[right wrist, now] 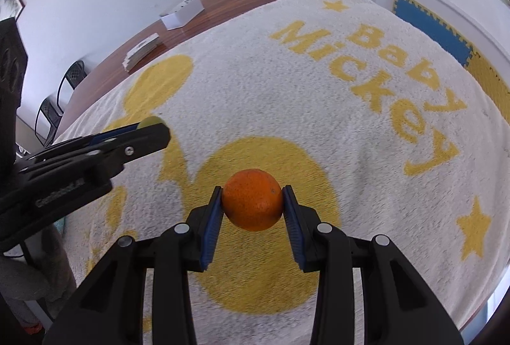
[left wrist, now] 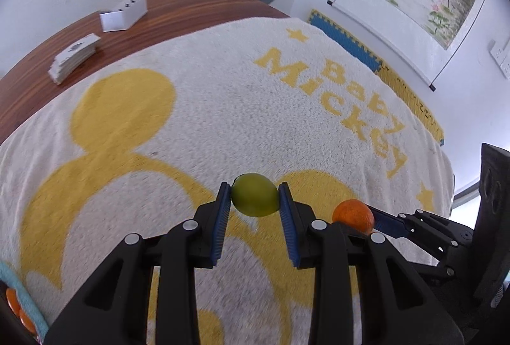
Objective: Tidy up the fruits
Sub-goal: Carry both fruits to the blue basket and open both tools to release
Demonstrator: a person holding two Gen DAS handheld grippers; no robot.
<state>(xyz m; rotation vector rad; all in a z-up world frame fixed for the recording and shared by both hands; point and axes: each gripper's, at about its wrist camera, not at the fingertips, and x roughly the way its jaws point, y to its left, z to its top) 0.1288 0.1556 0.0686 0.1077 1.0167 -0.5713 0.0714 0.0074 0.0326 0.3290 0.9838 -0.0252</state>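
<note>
Left gripper (left wrist: pixel 255 197) pinching green lime (left wrist: pixel 255 194) at lower centre, clear of the towel (left wrist: pixel 223 109); right gripper (right wrist: pixel 251 200) pinching orange (right wrist: pixel 252 200) likewise; risk: round fruit held at pad tips may roll out; grippers near each other, could clash.

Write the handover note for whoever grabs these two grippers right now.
Left gripper: shut on the round yellow-green citrus fruit, held above the towel.
Right gripper: shut on the round orange fruit, also held above the towel, just right of the left one.
Below both: the cream terry towel with yellow print on the brown wooden table.
Done: both fruits picked up.
Left: set each down where it belongs. More orange fruit shows at the left wrist view's lower-left edge; what holds it cannot be made out.
</note>
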